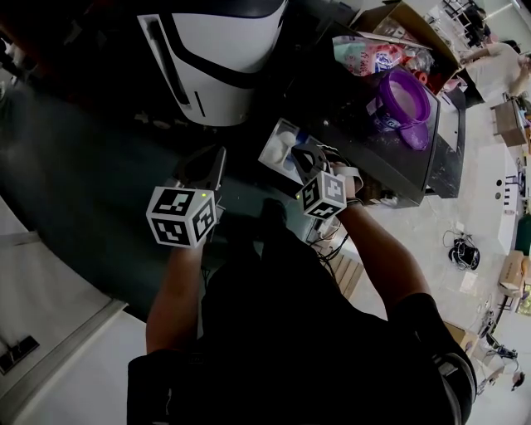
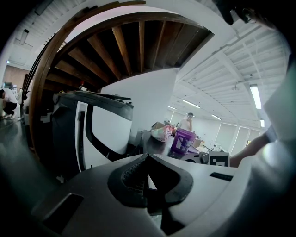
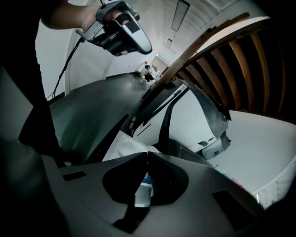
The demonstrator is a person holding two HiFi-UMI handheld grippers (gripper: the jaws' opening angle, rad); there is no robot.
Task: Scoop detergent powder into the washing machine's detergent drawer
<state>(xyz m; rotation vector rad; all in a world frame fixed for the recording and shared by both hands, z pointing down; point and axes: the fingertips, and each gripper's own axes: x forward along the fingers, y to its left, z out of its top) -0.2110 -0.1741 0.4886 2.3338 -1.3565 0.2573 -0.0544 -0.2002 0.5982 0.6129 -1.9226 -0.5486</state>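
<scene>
Right gripper (image 3: 147, 155) hovers just over the detergent drawer (image 1: 282, 148). The drawer stands pulled out of the white washing machine (image 1: 217, 62) with its compartments facing up, an open target for powder. The jaws are pressed tip to tip. A white-and-blue sliver shows in the hollow behind the tips, and I can't tell whether it's something pinched or just the drawer seen through the gap. No scoop that I can pick out.

Left gripper (image 2: 148, 156) is clenched too, with nothing in it. It's held off to the left of the drawer, likely parked clear of the working side.

The powder source, I'd judge, is the purple tub (image 1: 404, 101) on the dark bench (image 1: 361, 145). It sits mouth up, off to the right of the drawer, on the right gripper's side. Behind it, a pink-and-teal bag (image 1: 365, 56) lies beside a cardboard box (image 1: 406, 21).

Any writing? The tub carries a white label and the bag has print, but both are too small to read.
</scene>
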